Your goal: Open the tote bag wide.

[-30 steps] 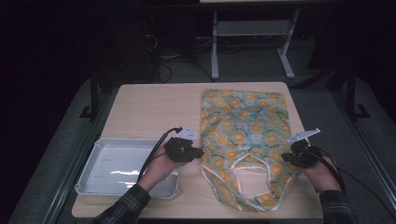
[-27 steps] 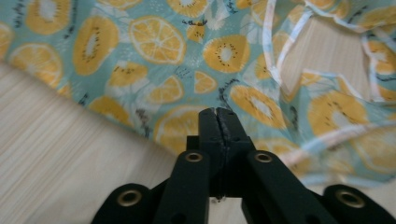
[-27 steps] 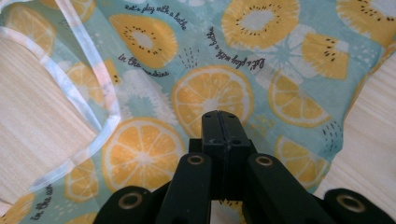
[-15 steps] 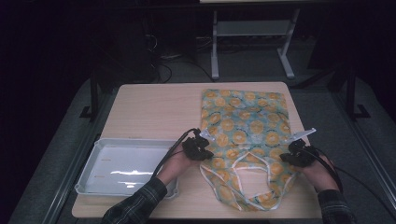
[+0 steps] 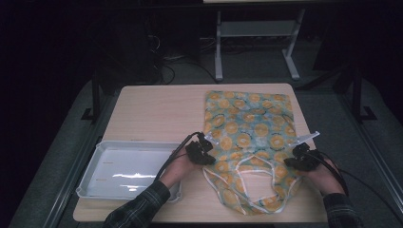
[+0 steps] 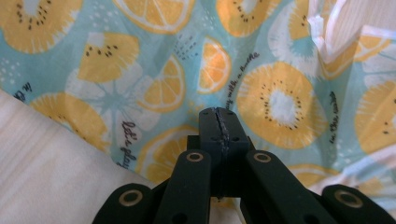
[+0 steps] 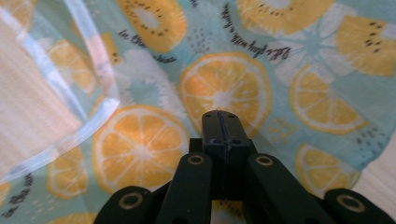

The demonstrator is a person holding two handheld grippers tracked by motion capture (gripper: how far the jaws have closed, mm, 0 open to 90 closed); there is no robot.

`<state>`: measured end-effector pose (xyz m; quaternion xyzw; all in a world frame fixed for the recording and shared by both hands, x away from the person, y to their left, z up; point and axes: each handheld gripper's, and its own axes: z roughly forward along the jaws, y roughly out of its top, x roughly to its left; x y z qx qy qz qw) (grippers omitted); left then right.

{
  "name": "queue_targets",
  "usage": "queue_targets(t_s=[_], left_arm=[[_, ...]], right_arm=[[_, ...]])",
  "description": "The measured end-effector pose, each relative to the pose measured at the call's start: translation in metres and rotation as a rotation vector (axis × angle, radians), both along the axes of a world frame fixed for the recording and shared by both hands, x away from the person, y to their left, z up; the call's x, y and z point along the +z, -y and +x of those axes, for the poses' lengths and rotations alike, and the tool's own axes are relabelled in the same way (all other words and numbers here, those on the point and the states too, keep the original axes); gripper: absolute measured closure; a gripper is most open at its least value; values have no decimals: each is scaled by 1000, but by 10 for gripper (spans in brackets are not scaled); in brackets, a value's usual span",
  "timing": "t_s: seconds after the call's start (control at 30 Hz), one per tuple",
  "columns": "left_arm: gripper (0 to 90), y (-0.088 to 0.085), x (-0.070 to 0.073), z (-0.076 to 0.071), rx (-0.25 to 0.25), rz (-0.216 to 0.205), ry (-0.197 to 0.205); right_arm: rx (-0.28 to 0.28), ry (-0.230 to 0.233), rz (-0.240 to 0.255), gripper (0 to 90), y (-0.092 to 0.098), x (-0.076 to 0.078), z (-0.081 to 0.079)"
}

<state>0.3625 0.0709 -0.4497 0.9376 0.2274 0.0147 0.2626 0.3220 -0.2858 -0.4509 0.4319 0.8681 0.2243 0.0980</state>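
the left gripper has moved onto the garment's left edge.

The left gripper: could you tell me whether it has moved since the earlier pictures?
Yes. The left gripper has moved rightward, away from the white tray, onto the fruit-print bag's left edge.

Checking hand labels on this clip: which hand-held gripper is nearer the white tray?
Left. The left hand-held gripper sits at the bag's left edge, just right of the white tray; the right hand-held gripper is at the bag's far edge.
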Motion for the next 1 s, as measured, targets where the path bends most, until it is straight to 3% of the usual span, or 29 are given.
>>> queue_targets(t_s=[0.3, 0.5, 1.0], left_arm=[[899, -5, 2, -11, -12, 26, -19], [899, -6, 4, -21, -22, 55, -12], [899, -10, 8, -58, -103, 110, -38]], right_arm=[[42, -13, 2, 897, -5, 0, -8], [97, -16, -5, 897, -14, 1, -17], [154, -22, 4, 897, -19, 1, -44]])
